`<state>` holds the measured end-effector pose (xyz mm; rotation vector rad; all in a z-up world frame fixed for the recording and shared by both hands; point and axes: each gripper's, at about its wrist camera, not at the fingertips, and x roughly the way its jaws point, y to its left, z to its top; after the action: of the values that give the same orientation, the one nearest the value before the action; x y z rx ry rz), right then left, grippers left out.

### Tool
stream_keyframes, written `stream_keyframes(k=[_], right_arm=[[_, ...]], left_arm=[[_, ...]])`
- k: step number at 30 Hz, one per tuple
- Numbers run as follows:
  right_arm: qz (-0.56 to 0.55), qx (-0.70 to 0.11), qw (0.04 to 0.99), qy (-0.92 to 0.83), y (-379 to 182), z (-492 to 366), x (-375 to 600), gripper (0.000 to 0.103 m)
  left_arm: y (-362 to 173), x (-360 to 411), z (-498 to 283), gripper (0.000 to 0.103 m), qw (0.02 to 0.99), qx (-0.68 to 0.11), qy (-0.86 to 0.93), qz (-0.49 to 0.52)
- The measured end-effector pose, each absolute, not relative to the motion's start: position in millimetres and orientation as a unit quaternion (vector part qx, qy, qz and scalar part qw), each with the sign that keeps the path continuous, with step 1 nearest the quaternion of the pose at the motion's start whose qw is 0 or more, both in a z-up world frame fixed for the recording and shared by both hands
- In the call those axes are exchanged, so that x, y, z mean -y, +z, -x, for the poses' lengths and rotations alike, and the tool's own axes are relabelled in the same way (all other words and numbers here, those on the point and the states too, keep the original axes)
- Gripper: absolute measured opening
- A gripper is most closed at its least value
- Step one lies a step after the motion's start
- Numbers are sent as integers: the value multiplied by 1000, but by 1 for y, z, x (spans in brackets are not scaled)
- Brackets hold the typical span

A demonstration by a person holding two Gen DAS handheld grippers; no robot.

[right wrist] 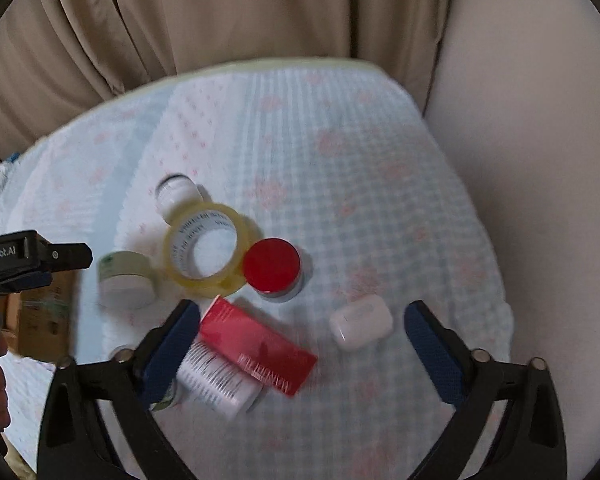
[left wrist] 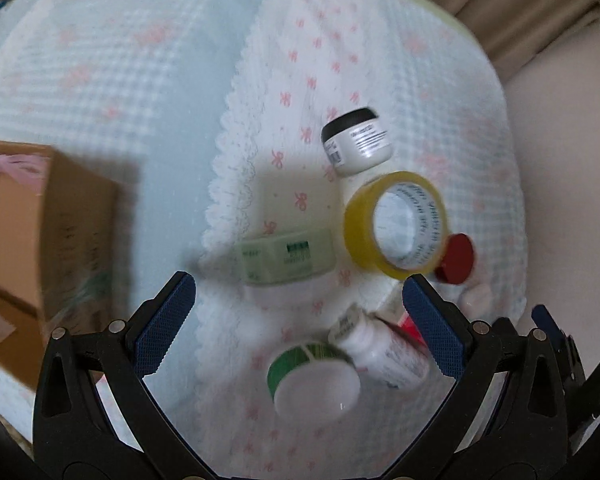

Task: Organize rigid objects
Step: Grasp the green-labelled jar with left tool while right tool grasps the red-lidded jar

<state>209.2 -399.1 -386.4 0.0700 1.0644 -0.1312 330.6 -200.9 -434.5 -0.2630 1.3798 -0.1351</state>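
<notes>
Left wrist view: the cardboard box (left wrist: 40,240) stands at the left edge of the bed (left wrist: 148,80), on the gingham cover, probably as the receptacle for the sorted items. Right of it, on the white scalloped cloth (left wrist: 236,184), the rigid objects lie in one loose cluster toward the bed's right edge: a pale green box (left wrist: 286,256), a green-banded tub (left wrist: 314,376) on its side, a white pill bottle (left wrist: 380,352) also on its side, a black-capped white jar (left wrist: 358,142), a roll of yellow tape (left wrist: 396,226) lying flat, and a red-lidded jar (left wrist: 456,258). The left tongs (left wrist: 300,324) stand wide open and empty, framing the tub and bottle from above; the open stance suits an approach to either.

Right wrist view: the red carton (right wrist: 258,348) lies across the pill bottle, and the white earbud case (right wrist: 360,322) lies alone nearer the right edge, well apart from the cluster. The right tongs (right wrist: 300,344) are also wide open, holding nothing, with carton and case both between the jaws. The carton must likely be lifted first to free the bottle.
</notes>
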Motion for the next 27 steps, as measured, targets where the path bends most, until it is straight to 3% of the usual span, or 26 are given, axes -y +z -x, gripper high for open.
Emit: stream_keyframes(k=[5, 11, 16, 21, 27], right_arm=[[-20, -556, 830, -41, -430, -248, 397, 86], [-1, -596, 803, -13, -465, -272, 390, 73], [18, -604, 796, -11, -480, -281, 388, 62], [7, -602, 798, 10, -487, -282, 390, 50], [3, -597, 802, 11, -487, -277, 392, 50]], left_arm=[[-463, 205, -344, 102, 743, -657, -52, 117], [-490, 203, -353, 95, 721, -678, -49, 134], [-510, 199, -354, 77, 700, -693, -51, 163], [-513, 199, -354, 69, 701, -686, -73, 179], [-502, 206, -363, 69, 709, -682, -79, 161]])
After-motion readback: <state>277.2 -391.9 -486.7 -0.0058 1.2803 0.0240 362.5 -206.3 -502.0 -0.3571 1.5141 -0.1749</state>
